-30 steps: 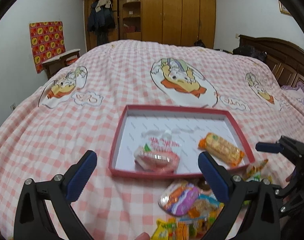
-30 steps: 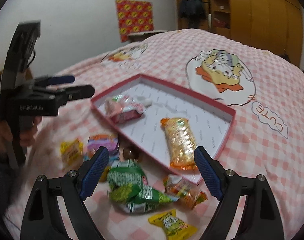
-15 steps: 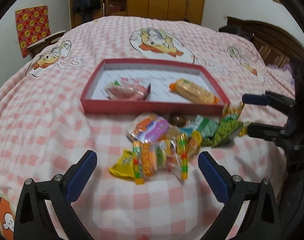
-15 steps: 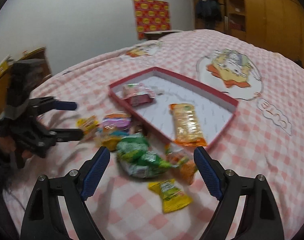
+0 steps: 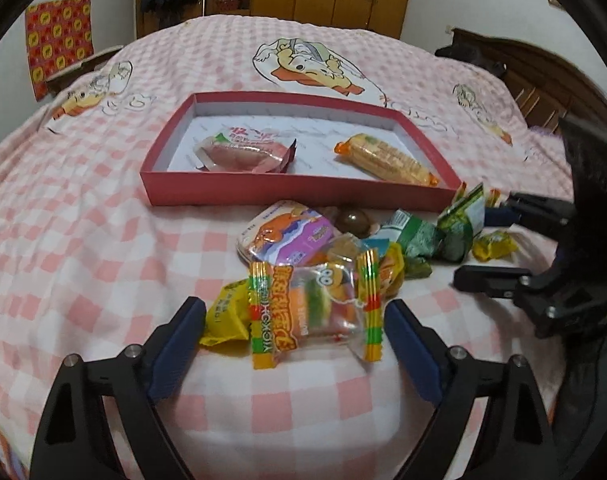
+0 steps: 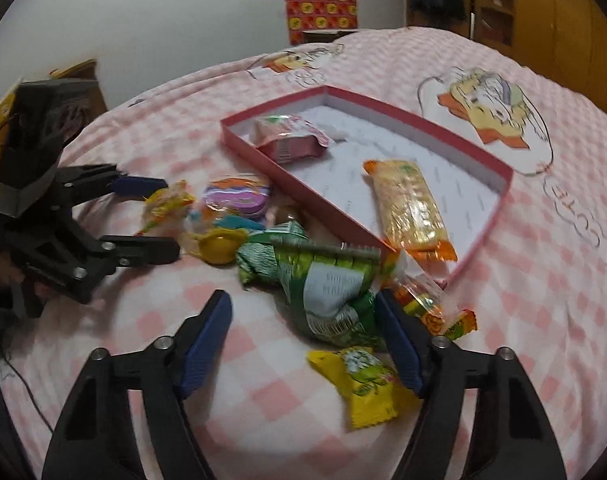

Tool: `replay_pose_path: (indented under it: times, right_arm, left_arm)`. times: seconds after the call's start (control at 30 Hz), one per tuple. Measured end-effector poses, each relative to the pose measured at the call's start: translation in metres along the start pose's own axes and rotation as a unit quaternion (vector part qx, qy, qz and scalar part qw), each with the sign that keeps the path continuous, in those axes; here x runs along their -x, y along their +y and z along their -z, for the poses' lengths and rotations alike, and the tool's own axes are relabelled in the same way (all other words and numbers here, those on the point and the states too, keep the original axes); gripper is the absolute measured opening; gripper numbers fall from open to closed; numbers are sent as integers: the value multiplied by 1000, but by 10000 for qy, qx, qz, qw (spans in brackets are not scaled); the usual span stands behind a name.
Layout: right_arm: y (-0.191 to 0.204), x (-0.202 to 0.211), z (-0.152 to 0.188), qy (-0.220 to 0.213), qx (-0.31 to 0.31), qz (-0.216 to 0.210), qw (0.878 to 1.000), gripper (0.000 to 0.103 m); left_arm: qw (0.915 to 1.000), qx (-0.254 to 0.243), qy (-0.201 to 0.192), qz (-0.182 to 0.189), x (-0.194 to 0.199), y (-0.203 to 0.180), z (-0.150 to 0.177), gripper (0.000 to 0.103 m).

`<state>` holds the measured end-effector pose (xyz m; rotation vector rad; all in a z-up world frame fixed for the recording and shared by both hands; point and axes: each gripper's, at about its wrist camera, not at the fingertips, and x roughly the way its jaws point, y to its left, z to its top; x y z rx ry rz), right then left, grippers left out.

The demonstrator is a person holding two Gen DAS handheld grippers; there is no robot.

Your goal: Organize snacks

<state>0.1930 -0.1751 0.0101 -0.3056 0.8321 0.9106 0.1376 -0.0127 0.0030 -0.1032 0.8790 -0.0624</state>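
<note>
A shallow red box [image 5: 299,190] lies on the pink checked bedspread [image 5: 83,240], holding a pink packet [image 5: 243,156] at its left end and an orange wafer bar [image 5: 383,158] toward its right.

Loose snacks crowd the bedspread along the box's near wall: a clear gummy bag [image 5: 315,308], a purple-orange cup [image 5: 289,236], a brown sweet [image 5: 351,220], a green packet [image 6: 327,292] and a yellow packet [image 6: 367,384].

The left gripper [image 5: 295,340] is spread wide, flanking the gummy bag (not gripping it). The right gripper [image 6: 303,340] gapes likewise beside the green packet, holding nothing.
</note>
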Motion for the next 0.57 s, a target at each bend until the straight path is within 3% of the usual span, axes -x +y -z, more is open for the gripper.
replay_pose_path:
  times: [0.07,0.13,0.3,0.4,0.5,0.57]
  right_arm:
    - [-2,2,0,-63,-17,50,10000,64]
    - [-3,6,1,-140,-35,80,9999,46]
    - [-7,12,-1,-353,-115,-51,9993,39]
    - [-4,17,-3,-489,-81,-139,9987,39]
    - [-7,22,-3,-598,-166,-141,9980,39]
    - [-9,20,-3,-548,-221,-60,9982,39]
  left_arm:
    - [10000,31,-31,-1,-2,2,-1,86]
    - [10000,58,-32,-9,-4,3,-2,77]
    - [9999,-120,-49,28,1,-4,0,48]
    - [9995,-302,-97,-15,6,-11,2,41]
    - [9992,-369,-110,-42,7,-14,3,42]
    - [9993,-335,-109,-93,6,-13,2,49]
